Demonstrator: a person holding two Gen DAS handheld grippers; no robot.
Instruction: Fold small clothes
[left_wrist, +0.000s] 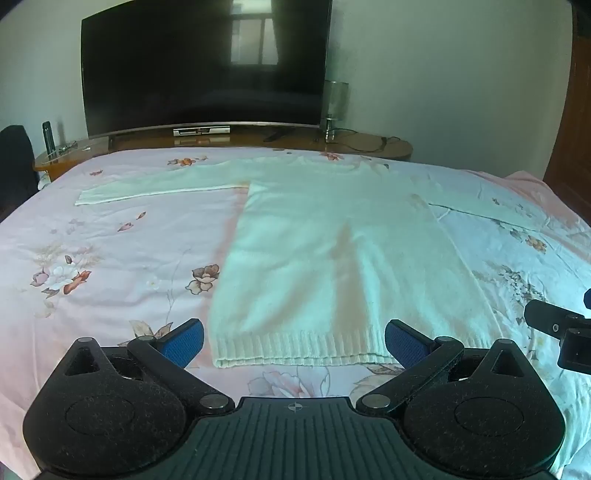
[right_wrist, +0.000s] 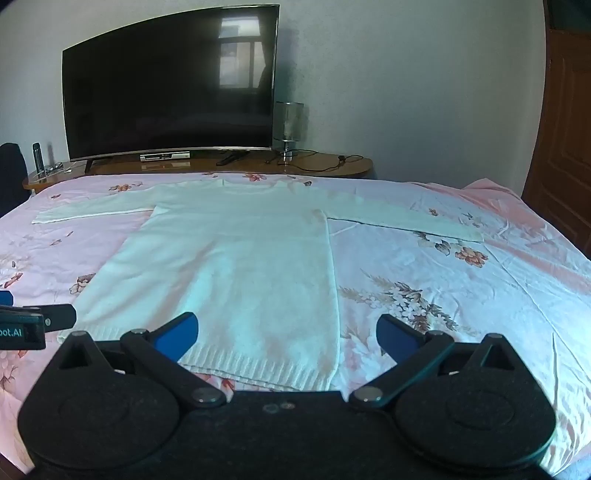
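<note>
While both sets of jaws stand wide with nothing between them, the left gripper (left_wrist: 294, 341) hangs over the near hem of the sweater (left_wrist: 325, 254), and the right gripper (right_wrist: 287, 338) hangs over the hem's right corner. Each gripper has two blue pads (left_wrist: 184, 341), four in all.

On the left gripper's side, seen at 9 o'clock in the right wrist view, white letters read "oot.AI"; the start of the word is cut off. No other writing can be read.

One sweater lies flat on the bed (left_wrist: 92, 258), just ahead of both grippers at 12 o'clock. It is white and knitted, with a ribbed band along the near hem. Its neck points away toward the far side of the bed. Its two long sleeves (left_wrist: 155, 188) stretch out, one toward 10 o'clock and one toward 2 o'clock.

The bed sheet is pink with flowers on it.

Farther off at 12 o'clock, one big dark TV (right_wrist: 170, 88) stands on a brown wooden stand (right_wrist: 325, 166). One small lamp (right_wrist: 289, 127) stands to the right of the TV. One dark bottle (right_wrist: 37, 157) stands at the stand's left end.
</note>
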